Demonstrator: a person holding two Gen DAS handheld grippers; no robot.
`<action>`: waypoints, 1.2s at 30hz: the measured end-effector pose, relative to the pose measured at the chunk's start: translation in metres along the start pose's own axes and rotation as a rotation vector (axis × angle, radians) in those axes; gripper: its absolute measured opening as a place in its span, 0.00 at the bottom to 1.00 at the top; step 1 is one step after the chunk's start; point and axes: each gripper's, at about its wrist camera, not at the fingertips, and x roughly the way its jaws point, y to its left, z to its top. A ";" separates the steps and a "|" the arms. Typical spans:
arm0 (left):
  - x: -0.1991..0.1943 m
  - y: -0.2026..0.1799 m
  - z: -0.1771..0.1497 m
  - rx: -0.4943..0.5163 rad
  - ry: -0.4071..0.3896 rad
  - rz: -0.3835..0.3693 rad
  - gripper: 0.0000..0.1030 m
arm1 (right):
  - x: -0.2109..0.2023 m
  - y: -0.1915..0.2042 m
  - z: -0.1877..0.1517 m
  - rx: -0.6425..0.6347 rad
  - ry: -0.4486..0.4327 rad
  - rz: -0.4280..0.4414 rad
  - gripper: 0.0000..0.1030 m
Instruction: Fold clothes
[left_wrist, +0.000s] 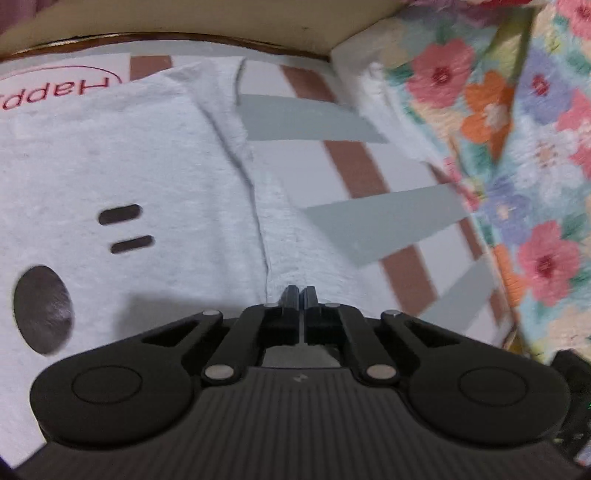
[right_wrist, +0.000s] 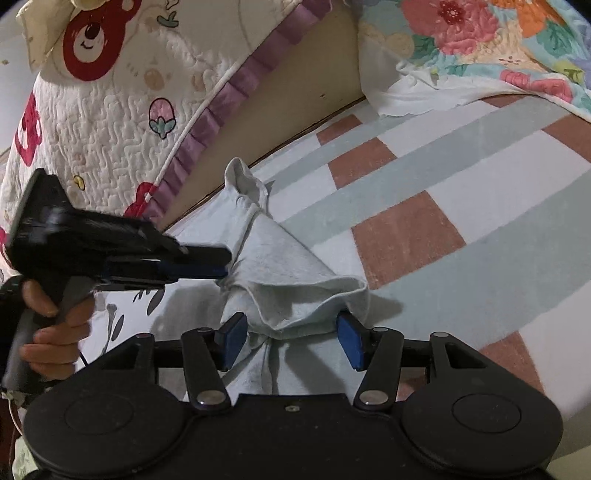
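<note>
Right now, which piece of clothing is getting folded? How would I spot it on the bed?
Look at the bed sheet with grey stripes and brown squares. Near its headboard edge, below the bear quilt, lies a pale grey garment, bunched between the two black grippers. The left gripper pinches it. Unlike the flowery blanket, it is plain and fuzzy, with dark printed marks.

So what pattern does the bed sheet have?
Bed sheet: white, grey and reddish-brown blocks; clearest in right wrist view.

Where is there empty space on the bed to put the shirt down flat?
The striped sheet lies bare right of the grey shirt, up to the flowery quilt. It is crowded on the left: the left gripper and the bear blanket sit there.
</note>
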 end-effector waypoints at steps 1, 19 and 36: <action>-0.001 -0.003 0.001 0.025 -0.010 0.009 0.02 | -0.001 0.000 0.000 -0.005 0.002 -0.005 0.57; 0.009 -0.018 -0.002 0.145 -0.060 0.170 0.11 | 0.002 0.005 0.001 -0.478 0.046 -0.099 0.51; -0.075 0.007 0.052 0.268 -0.216 0.161 0.04 | -0.027 0.109 0.053 -0.512 -0.089 0.141 0.05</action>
